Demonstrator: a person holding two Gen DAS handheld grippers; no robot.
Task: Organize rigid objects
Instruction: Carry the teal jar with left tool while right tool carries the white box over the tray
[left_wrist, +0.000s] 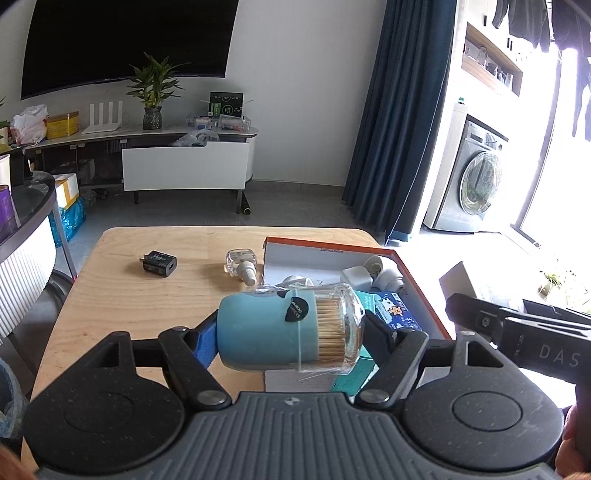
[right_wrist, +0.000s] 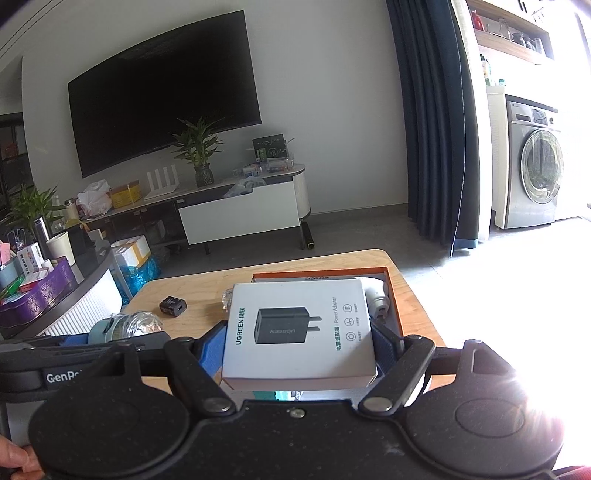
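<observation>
My left gripper (left_wrist: 290, 328) is shut on a blue toothpick jar (left_wrist: 266, 328) with a clear lid, held sideways above the wooden table (left_wrist: 118, 306). The jar (right_wrist: 125, 326) also shows at the left in the right wrist view. My right gripper (right_wrist: 299, 332) is shut on a white power adapter box (right_wrist: 299, 328), held flat over the orange-rimmed storage box (right_wrist: 317, 275). That storage box (left_wrist: 417, 280) holds white chargers (left_wrist: 373, 275) and a blue carton (left_wrist: 397, 310). A black charger (left_wrist: 159, 264) and a clear bottle (left_wrist: 240, 266) lie on the table.
The right gripper's body (left_wrist: 517, 332) reaches in from the right in the left wrist view. A dark round side table (right_wrist: 55, 295) with clutter stands to the left. A TV stand (left_wrist: 184, 166), curtain (left_wrist: 399, 110) and washing machine (left_wrist: 469, 181) lie beyond.
</observation>
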